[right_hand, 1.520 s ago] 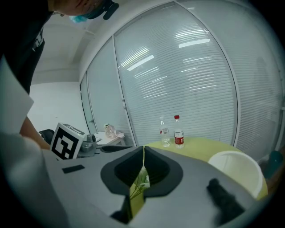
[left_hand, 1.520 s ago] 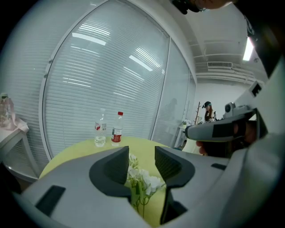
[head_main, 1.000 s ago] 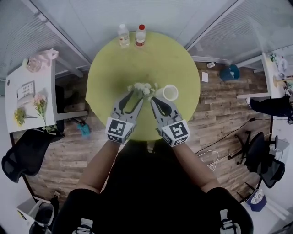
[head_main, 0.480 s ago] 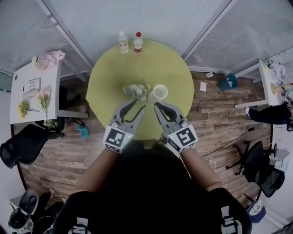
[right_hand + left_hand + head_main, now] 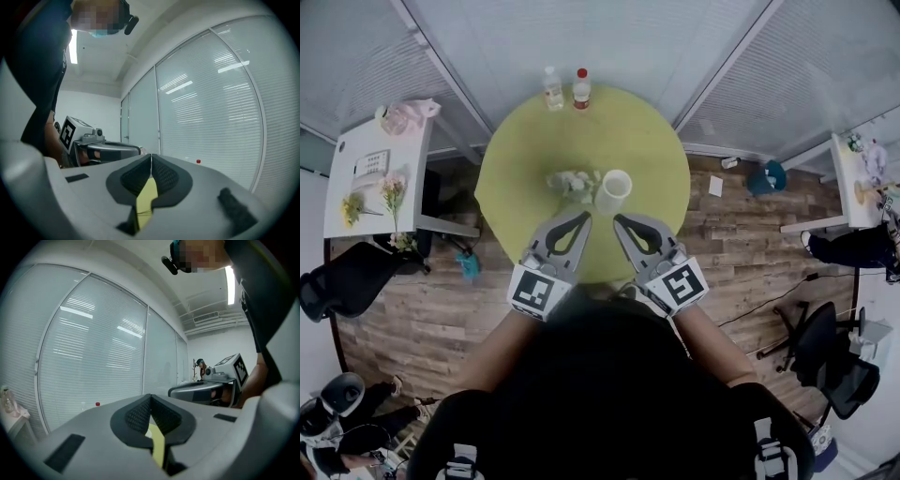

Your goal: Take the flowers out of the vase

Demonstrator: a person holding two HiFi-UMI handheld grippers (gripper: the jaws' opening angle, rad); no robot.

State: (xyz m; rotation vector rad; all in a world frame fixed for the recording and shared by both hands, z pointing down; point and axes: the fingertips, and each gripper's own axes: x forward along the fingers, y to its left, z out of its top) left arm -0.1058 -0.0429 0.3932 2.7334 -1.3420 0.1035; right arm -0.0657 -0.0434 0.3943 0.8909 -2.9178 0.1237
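Resting flowers: pale, crumpled cluster lying on the desk, just beside the vase and outside it.
Vase: smooth white cylinder with a round open mouth.
Desk: round, matte yellow-green top.
Your left tool: grey shell, ribbed black pads pressed together on nothing.
Your right tool: the same, closed and empty.
Bottles: two clear ones at the far rim.

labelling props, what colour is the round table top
Yellow-green table top, plain with no pattern; the head view shows it best.
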